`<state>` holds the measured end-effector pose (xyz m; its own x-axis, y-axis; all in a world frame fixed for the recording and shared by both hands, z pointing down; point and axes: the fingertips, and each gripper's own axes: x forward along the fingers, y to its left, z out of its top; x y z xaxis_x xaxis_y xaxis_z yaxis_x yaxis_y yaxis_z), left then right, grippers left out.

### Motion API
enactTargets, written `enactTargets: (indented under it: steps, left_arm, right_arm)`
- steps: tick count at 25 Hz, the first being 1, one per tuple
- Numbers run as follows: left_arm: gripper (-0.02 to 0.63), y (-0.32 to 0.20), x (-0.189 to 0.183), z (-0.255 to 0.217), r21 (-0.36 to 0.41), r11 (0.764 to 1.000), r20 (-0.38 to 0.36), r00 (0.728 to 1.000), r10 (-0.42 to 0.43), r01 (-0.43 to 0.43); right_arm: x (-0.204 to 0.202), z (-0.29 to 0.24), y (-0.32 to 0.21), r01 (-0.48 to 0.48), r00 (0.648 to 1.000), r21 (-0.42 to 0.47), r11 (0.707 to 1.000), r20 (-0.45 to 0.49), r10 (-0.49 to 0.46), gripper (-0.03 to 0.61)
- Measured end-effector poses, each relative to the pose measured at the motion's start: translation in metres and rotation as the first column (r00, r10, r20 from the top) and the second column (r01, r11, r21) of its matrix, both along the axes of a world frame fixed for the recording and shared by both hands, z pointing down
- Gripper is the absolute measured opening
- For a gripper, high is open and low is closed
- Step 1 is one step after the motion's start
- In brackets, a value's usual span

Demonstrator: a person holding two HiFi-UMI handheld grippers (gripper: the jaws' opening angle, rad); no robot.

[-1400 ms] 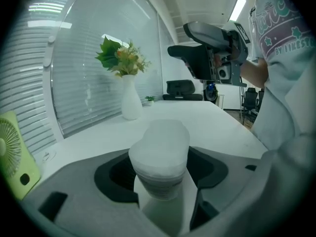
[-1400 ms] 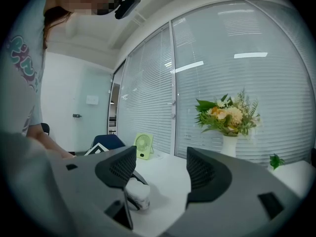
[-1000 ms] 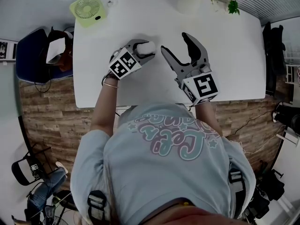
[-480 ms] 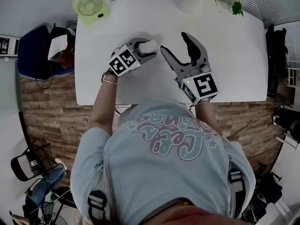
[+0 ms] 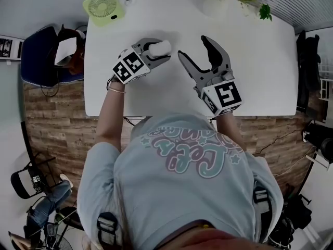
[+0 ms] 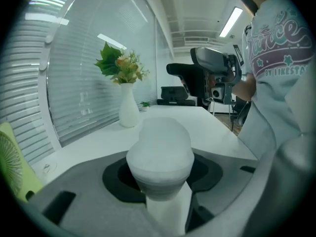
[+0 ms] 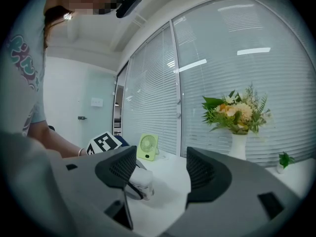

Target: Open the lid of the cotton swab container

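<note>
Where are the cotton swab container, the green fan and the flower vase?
cotton swab container [image 6: 160,147]: left gripper view, its rounded white top.
green fan [image 5: 100,4]: head view, its round grille.
flower vase [image 6: 128,111]: left gripper view, its white body.

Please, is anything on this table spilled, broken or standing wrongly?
Nothing stands out. The cotton swab container sits closed between the jaws of the left hand-held gripper, nothing spilled. The green fan and the flower vase stand upright on the white table.
</note>
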<state>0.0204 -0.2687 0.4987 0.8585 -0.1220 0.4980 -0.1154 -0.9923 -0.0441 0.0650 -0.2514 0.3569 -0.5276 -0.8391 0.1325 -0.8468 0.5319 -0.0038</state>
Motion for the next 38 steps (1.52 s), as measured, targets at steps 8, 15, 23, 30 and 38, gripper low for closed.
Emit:
enactTargets:
  steps: [8,15,23,30,38]
  left_arm:
    - [0.204,-0.001,-0.007,-0.036,-0.024,1.000,-0.050,0.999,-0.003,0.002]
    - [0.204,0.005,-0.013,-0.071,0.008,1.000,-0.055,0.998,0.020,-0.020]
    - [0.204,0.008,-0.017,-0.104,0.051,0.998,-0.065,0.998,0.027,-0.023]
    - [0.203,0.016,-0.018,-0.123,0.071,0.996,-0.049,0.997,0.055,-0.052]
    - [0.204,0.029,-0.018,-0.156,0.069,0.993,-0.083,0.991,0.103,-0.098]
  right_arm:
    - [-0.013,-0.005,0.000,0.040,0.999,0.008,0.999,0.004,-0.040,0.310]
    - [-0.014,-0.007,0.002,0.054,0.999,0.012,0.998,0.000,-0.054,0.309]
    - [-0.014,-0.007,0.007,0.083,0.996,0.024,0.996,-0.016,-0.083,0.310]
    - [-0.018,-0.009,0.011,0.107,0.994,0.031,0.994,-0.020,-0.106,0.310]
    - [-0.025,-0.031,0.019,0.163,0.987,0.086,0.983,-0.015,-0.162,0.310]
